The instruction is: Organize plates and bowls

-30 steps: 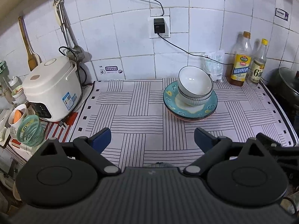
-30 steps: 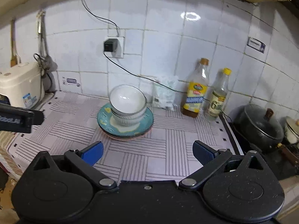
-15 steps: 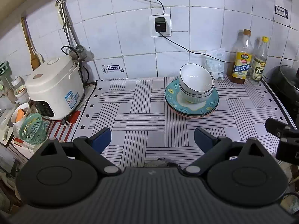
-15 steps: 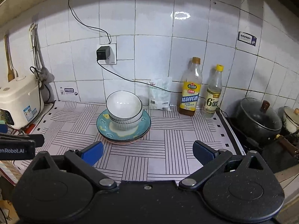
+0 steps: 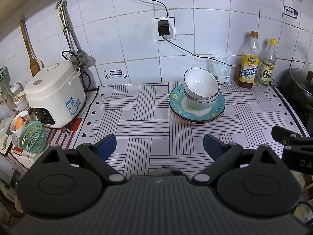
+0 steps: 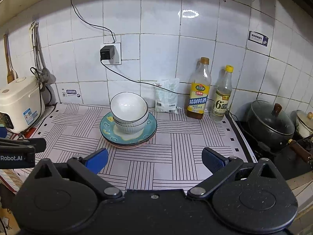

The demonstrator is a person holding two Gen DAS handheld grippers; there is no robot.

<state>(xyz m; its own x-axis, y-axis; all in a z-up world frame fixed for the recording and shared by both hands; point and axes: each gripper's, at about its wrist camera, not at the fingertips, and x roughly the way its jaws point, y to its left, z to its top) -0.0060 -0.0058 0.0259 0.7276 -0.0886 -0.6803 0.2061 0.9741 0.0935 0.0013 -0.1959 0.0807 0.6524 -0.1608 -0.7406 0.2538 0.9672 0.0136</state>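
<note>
Two white bowls [image 5: 201, 89] nested, the upper one tilted in the lower, standing on a stack of plates [image 5: 197, 109] — teal plate with yellow marks on top, a pinkish rim showing at the bottom; stack set on the striped mat [image 5: 137, 121] covering the counter [image 6: 195, 137], toward its far side, right of centre in the left wrist view. Left gripper [image 5: 159, 145] hovering above the near edge of the mat, jaws wide and holding nothing, blue pads apart; well short of the plates. Right gripper [image 6: 154, 159] likewise low over the near part of the mat, jaws wide and empty, the stack just beyond its left pad and not touched. Each gripper's body seen at the edge of the other's view — dark, at the right in the left view, at the left in the right view.

Behind the stack, against the tiled wall: a small clear packet [image 6: 167, 96]; right of it a tall bottle with a yellow label [image 6: 198, 92] and a shorter bottle with a yellow cap [image 6: 222, 96], side by side. White rice cooker [image 5: 53, 94] at the far left; green mesh basket [image 5: 31, 137] near it. Black lidded pot [image 6: 271, 123] to the right of the mat. Black plug [image 6: 106, 51] in the wall socket, its cable running right along the wall.
</note>
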